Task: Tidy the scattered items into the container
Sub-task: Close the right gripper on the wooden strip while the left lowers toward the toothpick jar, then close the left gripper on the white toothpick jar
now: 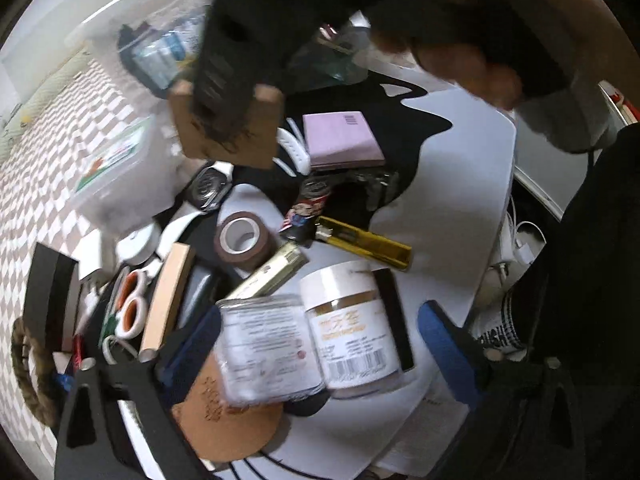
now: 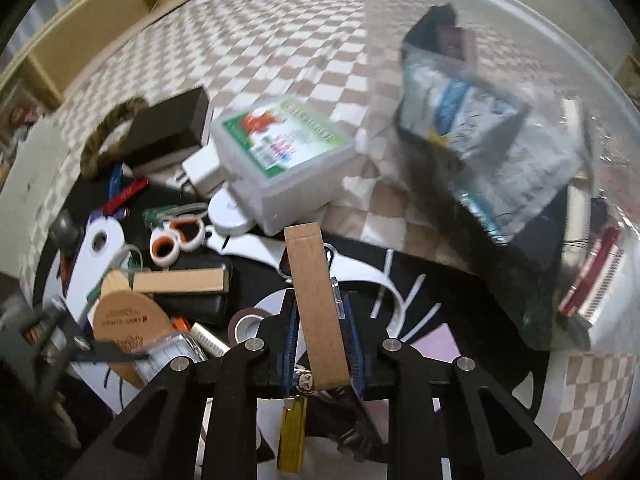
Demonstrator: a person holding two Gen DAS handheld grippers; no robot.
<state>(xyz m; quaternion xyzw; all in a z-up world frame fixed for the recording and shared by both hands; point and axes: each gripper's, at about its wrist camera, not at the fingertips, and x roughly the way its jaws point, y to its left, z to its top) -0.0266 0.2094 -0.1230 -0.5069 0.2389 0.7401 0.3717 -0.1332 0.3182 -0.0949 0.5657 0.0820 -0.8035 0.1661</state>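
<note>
The right gripper has its blue-padded fingers pressed against both faces of a flat cardboard piece, which stands up between them and tilts slightly away from the camera. In the left wrist view the same cardboard piece hangs in the air ahead of the left gripper, with the right gripper clamped on it from above and a person's hand behind it.

The left gripper stands wide apart, its blue fingers flanking two jars without clearly touching them: a clear jar and, just beside it, a white-lidded jar.

Ahead and to the right of the right gripper is a clear plastic container, its wall curving across the view. Inside it lie a printed plastic packet, a dark pouch and a red-and-white item, all blurred.

Just beyond the right gripper's fingers sits a small lidded white box with a green-edged label, closed; its contents cannot be made out. To the left of the gripper the scattered things lie together on a black-and-white cloth: orange-handled scissors, a roll of brown tape, a white plug adapter and a rope ring. A gold lighter-like item lies under the gripper.
</note>
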